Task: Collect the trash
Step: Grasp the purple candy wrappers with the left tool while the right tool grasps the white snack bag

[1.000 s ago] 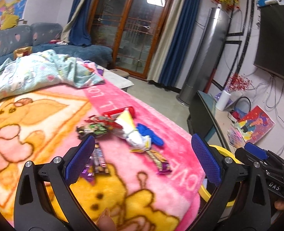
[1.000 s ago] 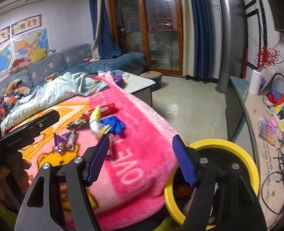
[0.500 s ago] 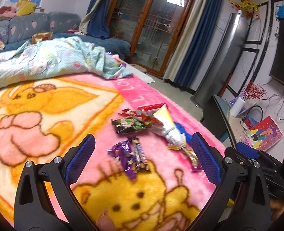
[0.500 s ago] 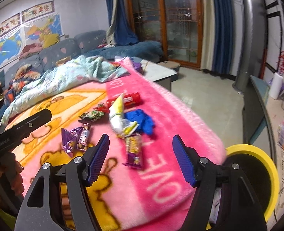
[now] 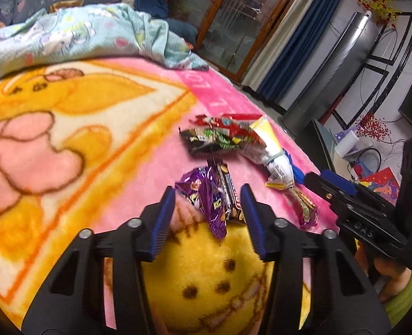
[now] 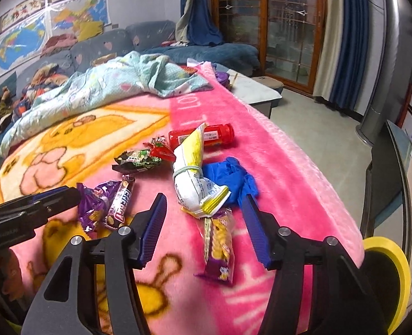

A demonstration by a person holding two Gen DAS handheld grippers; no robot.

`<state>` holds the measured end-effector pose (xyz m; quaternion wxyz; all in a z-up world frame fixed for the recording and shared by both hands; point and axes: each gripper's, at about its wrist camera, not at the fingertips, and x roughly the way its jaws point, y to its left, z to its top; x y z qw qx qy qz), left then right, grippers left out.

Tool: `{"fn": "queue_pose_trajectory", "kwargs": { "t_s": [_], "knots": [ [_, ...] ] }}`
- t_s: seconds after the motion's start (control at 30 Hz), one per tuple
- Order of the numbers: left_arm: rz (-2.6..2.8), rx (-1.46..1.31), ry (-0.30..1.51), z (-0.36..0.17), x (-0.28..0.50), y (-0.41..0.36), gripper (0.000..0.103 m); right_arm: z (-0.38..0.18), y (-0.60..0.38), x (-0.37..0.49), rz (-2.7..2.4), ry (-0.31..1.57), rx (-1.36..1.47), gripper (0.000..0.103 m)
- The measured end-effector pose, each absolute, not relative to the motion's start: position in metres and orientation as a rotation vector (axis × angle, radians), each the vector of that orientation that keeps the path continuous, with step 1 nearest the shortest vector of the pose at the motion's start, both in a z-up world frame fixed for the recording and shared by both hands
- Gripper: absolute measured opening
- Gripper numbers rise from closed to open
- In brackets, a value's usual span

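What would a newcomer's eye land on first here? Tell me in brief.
The scatter of snack wrappers on the bright pink cartoon blanket, with a red bottle at the far end beside a blue glove. Nearer, the left claw is closing around the purple wrappers, the right claw around a yellow-and-purple packet.

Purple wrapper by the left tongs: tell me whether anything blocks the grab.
Nothing visible blocks it. The purple wrapper already lies between the closing left tongs, but a candy bar wrapper lies against it inside the same gap and may be caught too.
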<state>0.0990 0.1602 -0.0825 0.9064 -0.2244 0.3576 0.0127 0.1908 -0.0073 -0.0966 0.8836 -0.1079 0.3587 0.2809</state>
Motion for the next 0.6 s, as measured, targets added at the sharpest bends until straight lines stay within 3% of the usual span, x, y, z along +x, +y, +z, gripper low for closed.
{"fn": "queue_pose_trajectory", "kwargs": {
  "t_s": [0.6],
  "knots": [
    [0.013,-0.521,0.801,-0.1,0.116,0.163,0.017,-0.122,0.029,0.21,0.571,0.763,-0.311,0.044]
  ]
}}
